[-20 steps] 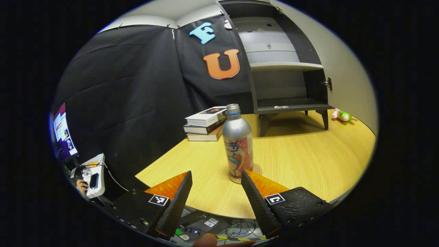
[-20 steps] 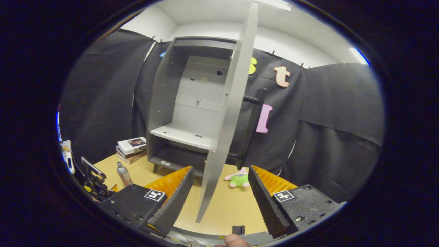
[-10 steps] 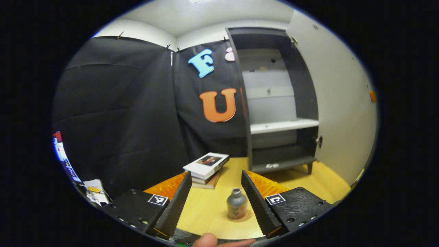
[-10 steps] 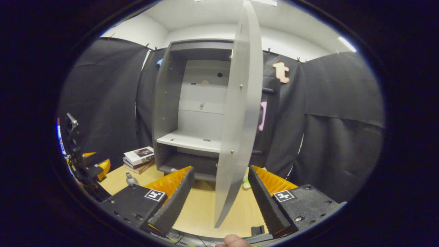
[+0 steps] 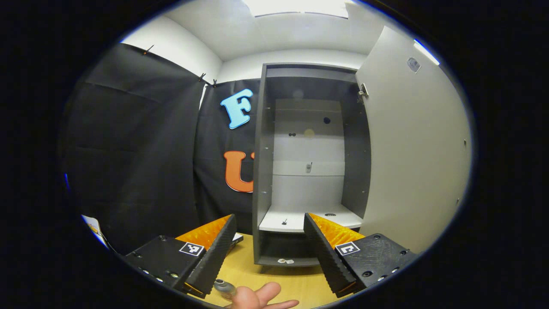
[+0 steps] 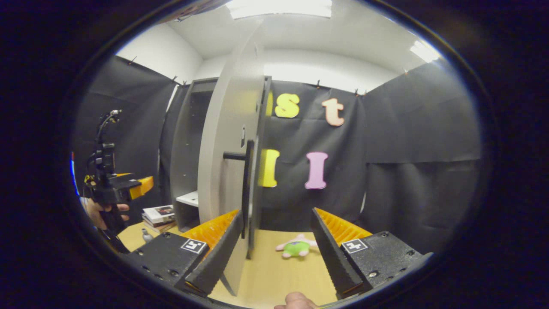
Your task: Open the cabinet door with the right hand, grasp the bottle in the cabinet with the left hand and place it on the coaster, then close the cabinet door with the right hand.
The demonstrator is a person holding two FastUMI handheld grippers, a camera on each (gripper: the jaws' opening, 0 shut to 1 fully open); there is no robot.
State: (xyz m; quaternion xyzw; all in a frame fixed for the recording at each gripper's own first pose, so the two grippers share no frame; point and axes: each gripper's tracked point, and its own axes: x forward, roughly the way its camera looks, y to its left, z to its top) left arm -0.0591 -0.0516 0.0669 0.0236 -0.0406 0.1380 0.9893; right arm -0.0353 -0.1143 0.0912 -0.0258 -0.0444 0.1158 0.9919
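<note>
- The bottle [image 6: 147, 235] stands on the counter [image 6: 279, 270] just in front of the stacked books [image 6: 159, 213]; its label is too small to read, and in the left gripper view only its cap [image 5: 221, 284] shows, low beside a hand [image 5: 257, 297].
- The left gripper [image 5: 268, 253] is raised above it, jaws wide and holding nothing, facing the open cabinet [image 5: 300, 171].
- The right gripper [image 6: 274, 253] has wide, empty jaws with the cabinet door [image 6: 231, 171] edge and handle [image 6: 245, 189] between them; a plush toy [image 6: 297, 247] lies beyond.
</note>
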